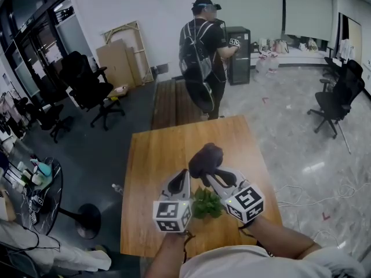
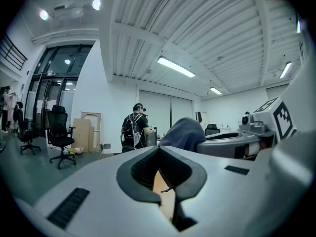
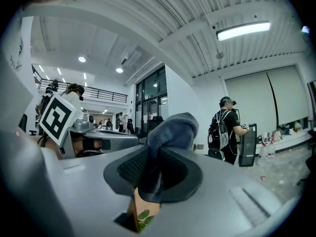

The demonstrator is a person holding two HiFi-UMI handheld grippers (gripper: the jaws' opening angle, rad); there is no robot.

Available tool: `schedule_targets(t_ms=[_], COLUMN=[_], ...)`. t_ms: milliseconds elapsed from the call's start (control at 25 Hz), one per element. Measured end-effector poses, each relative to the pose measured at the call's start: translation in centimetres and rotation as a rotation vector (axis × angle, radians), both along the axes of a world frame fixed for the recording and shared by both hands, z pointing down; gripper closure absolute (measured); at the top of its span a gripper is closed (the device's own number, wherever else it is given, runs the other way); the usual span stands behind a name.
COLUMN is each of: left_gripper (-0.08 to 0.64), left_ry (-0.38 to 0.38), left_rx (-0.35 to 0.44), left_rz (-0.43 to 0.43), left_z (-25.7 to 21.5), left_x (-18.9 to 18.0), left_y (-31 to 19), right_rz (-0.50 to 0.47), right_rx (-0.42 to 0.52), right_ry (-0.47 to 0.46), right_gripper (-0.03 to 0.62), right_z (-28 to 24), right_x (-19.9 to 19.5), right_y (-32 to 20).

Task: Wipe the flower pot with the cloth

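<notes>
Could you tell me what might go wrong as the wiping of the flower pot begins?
1. The left gripper holds nothing, so the potted plant stands unsteadied; a push from the cloth could slide or tip it on the table.
2. The right gripper pinches the cloth in a bunch close to the leaves, so a wipe may crush them rather than clean the pot.
</notes>
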State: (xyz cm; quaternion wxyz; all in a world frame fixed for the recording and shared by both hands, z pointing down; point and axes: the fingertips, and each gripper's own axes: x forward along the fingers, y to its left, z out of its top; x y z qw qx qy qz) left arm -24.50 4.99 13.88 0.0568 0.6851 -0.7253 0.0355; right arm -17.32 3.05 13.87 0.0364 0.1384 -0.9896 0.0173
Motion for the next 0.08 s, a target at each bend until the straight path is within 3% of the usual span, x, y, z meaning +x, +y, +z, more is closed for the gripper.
schedule_targets(t_ms=[80], left_gripper=[0.552], left_ry=[-0.001], left_rx=[0.005], left_rz=[-0.001], left_z=[-0.18], left_x=[-0.11], left_y=[-0.1], right_rz=[-0.001], right_rx=[0.002], right_ry=[-0.001], right_gripper=[0.532], right_z=[-0.12], right_x=[-0.11], right_y=[-0.05])
